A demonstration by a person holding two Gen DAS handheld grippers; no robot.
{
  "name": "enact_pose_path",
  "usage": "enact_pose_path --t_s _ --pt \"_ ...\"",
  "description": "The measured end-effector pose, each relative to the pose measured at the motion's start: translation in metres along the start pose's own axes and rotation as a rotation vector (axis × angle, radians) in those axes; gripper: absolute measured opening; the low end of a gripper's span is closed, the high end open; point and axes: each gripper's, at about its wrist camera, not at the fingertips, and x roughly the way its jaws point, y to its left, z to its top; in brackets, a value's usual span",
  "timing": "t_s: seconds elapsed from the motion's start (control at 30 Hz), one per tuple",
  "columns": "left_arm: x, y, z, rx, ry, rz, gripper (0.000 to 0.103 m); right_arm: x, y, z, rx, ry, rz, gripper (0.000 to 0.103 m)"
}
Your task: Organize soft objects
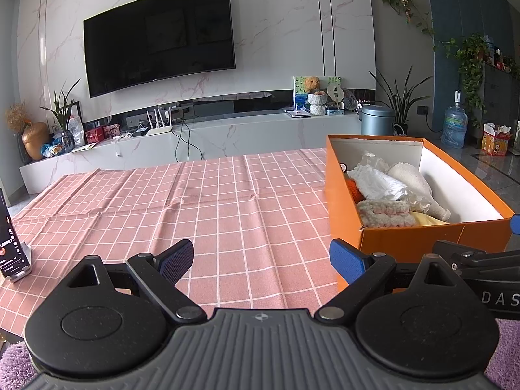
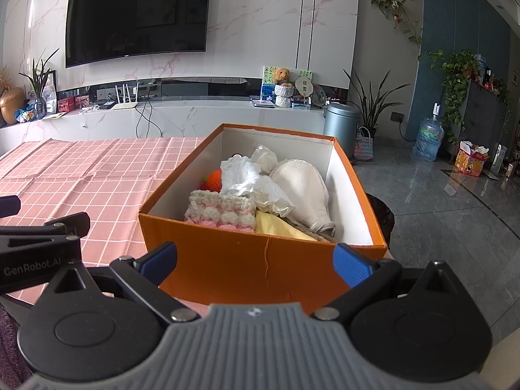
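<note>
- On the far left edge of the table, a phone [image 1: 7, 237] stands in a holder on the pink checked tablecloth [image 1: 208, 201].
- Left gripper [image 1: 261, 261] low over bare cloth, jaws spread wide, nothing between them.
- Orange box [image 2: 247, 260] at the table's right end, holding a crocheted pink-and-white piece [image 2: 219, 211], white frilly cloth [image 2: 250, 178], cream pouch [image 2: 302, 188].
- Right gripper [image 2: 255, 261] facing the box's near wall, jaws wide apart, empty.
</note>
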Motion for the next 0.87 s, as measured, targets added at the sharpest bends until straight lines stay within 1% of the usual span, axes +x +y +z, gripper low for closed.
enact_pose_path --t_s 0.87 --pt "-0.004 -0.0001 0.0018 0.004 -0.002 0.004 0.103 -0.0003 -0.0002 -0.0001 -0.002 0.006 -0.003 0.1"
